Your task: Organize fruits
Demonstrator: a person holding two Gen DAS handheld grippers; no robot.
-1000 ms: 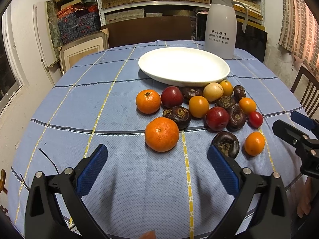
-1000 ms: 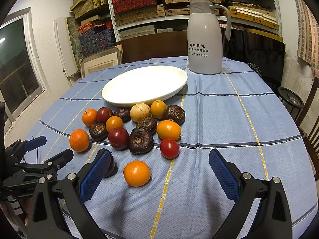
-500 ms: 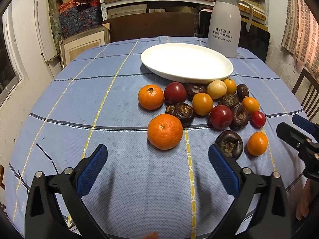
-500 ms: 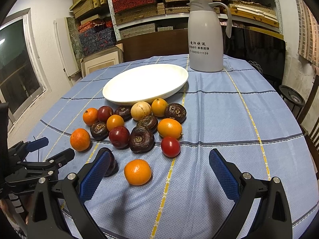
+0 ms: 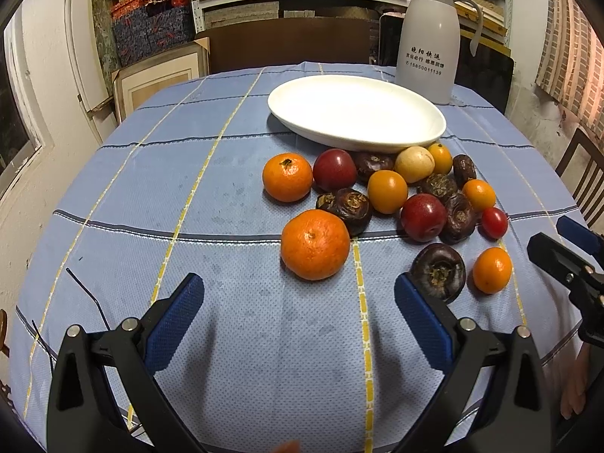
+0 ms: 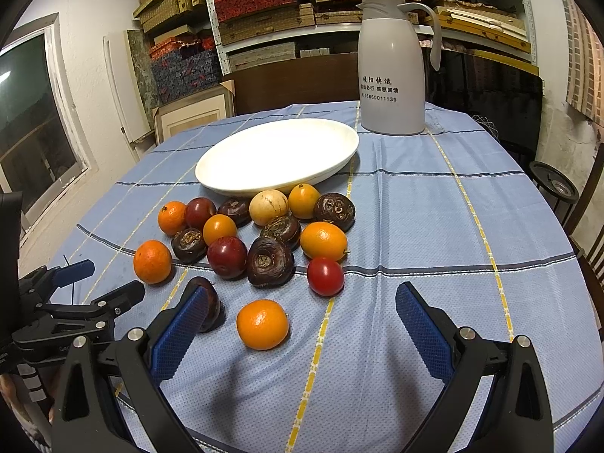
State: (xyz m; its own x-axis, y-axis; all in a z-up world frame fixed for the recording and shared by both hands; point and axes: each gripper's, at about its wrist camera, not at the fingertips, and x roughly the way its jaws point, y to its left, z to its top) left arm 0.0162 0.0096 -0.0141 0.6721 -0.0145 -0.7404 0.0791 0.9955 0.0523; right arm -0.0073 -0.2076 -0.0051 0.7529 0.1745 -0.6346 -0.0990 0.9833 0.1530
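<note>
Although nothing on the tabletop [image 5: 234, 324] has been touched over the last second, both cameras have crept forward and down, so the whole spread of fruit now sits larger and nearer in the frames. Upper centre in both views, the white plate [image 5: 356, 113] is empty as before, with the thermos jug [image 6: 392, 75] behind it at upper right. Every fruit lies in its earlier spot, clustered on the cloth just below the plate.

Closing on the big orange [image 5: 315, 243], which sits mid-frame ahead of its blue pads, the left hand-held gripper [image 5: 300, 317] has its jaws spread wide and holds nothing. Equally wide apart and empty, the right hand-held gripper [image 6: 302, 321] frames the small orange [image 6: 262, 324] at lower centre. Sorting, I judge, has not begun; these look like approaches to a first pick.
</note>
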